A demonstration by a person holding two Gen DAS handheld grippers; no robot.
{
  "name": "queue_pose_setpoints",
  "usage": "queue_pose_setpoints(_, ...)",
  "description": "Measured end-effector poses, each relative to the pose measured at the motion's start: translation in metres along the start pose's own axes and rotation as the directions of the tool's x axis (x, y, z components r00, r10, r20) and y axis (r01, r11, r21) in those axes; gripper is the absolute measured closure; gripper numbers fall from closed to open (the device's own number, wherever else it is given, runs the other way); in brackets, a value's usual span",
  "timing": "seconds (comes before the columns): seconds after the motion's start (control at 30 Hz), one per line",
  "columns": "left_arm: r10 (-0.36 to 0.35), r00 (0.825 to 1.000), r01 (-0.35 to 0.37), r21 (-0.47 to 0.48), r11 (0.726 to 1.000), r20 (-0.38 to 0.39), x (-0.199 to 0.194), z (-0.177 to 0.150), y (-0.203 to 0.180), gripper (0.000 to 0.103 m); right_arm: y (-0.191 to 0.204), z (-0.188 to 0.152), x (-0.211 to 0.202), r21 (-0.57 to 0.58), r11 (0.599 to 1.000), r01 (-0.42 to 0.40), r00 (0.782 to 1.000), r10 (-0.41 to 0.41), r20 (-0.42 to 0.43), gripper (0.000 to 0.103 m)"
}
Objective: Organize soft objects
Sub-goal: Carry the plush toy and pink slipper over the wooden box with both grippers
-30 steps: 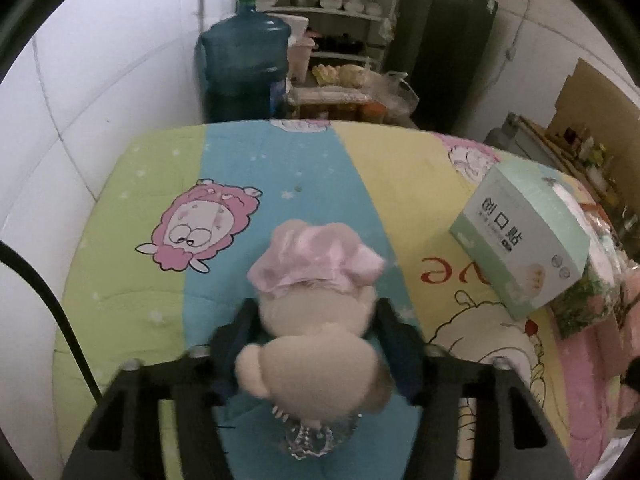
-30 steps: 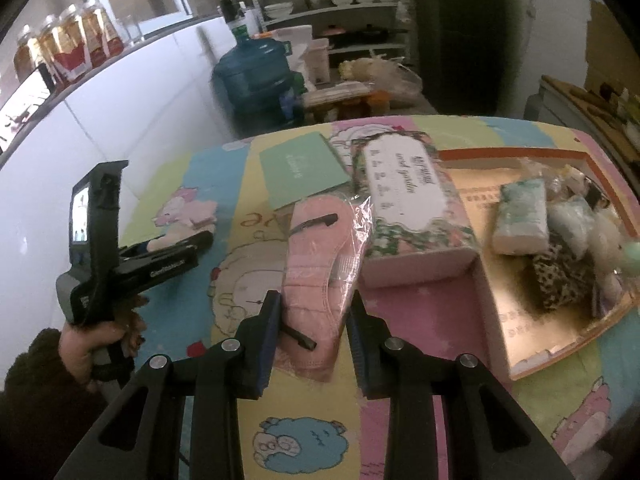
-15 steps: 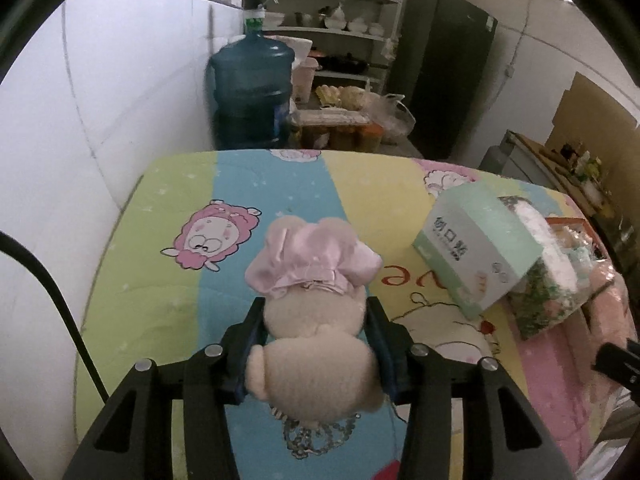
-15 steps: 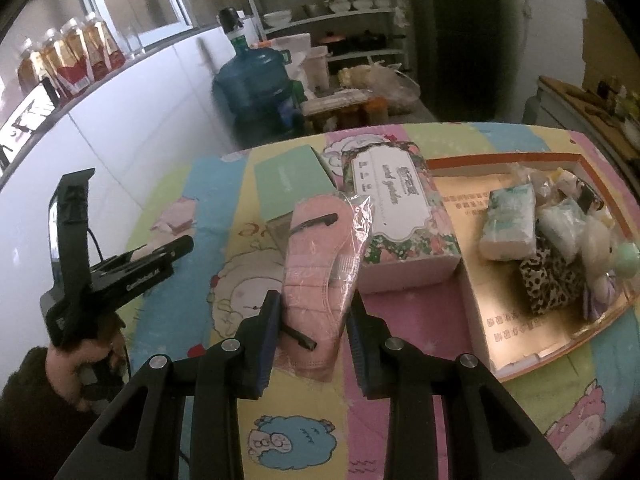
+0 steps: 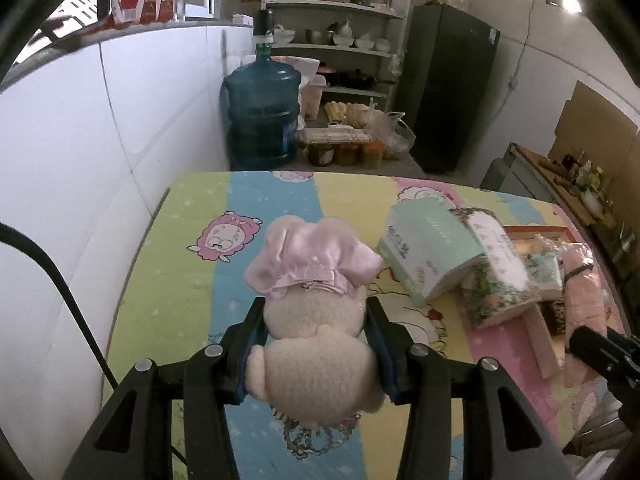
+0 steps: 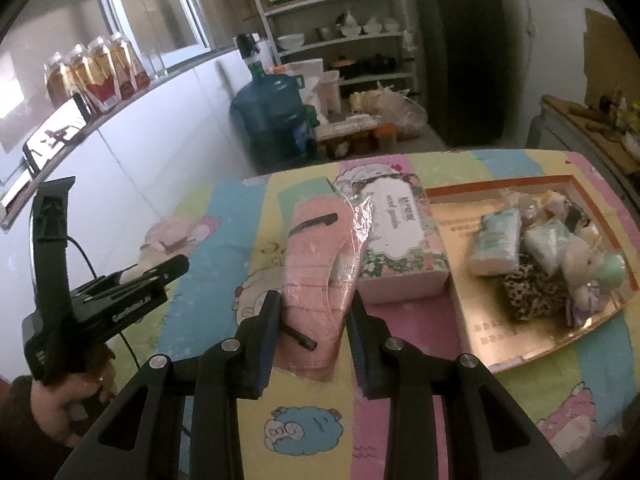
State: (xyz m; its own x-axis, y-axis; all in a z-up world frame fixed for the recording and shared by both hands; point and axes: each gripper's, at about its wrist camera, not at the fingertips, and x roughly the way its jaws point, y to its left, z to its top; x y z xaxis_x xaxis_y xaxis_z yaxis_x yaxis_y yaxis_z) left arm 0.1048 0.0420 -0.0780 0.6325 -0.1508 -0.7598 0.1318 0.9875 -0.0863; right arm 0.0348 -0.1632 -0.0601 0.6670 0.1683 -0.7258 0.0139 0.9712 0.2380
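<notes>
Both claws clenched on soft goods above the cartoon-print desk.

The left claw (image 5: 316, 316) is clamped on a cream plush toy in a pink satin bonnet (image 5: 314, 300), bottom centre of its frame, the toy bulging between the pads and clear of the striped sheep-print cloth on the desk (image 5: 180, 280). The right claw (image 6: 312, 312) grips the near end of a clear-wrapped pack of pink face masks (image 6: 320, 264), low centre of its frame; whether the far end rests on the cloth cannot be told. Just right of the pack lies a floral tissue pack with a white label (image 6: 396, 232). Farther right, a shallow gold-lined tray with an orange rim (image 6: 500, 336) holds small tissue packets, a leopard-print pouch and plush bits. A mint-green box (image 5: 428, 248) leans on the floral pack in the left view.
</notes>
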Motion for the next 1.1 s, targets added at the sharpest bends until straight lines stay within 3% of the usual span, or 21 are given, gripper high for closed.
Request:
queue_pose_setpoints(0.47, -0.076, 0.997, 0.075, 0.034, 0.997, 0.024, -0.036, -0.011, -0.064, 0.055, -0.032, -0.004, -0.040, -0.024, 0.999, 0.037, 0.997, -0.036, 0.064, 0.070)
queue_pose_setpoints(1.1, -0.204, 0.979, 0.202, 0.098, 0.974, 0.013, -0.030, -0.006, -0.152, 0.055, -0.111, 0.003, -0.087, 0.052, 0.990, 0.133, 0.983, -0.138, 0.117, 0.070)
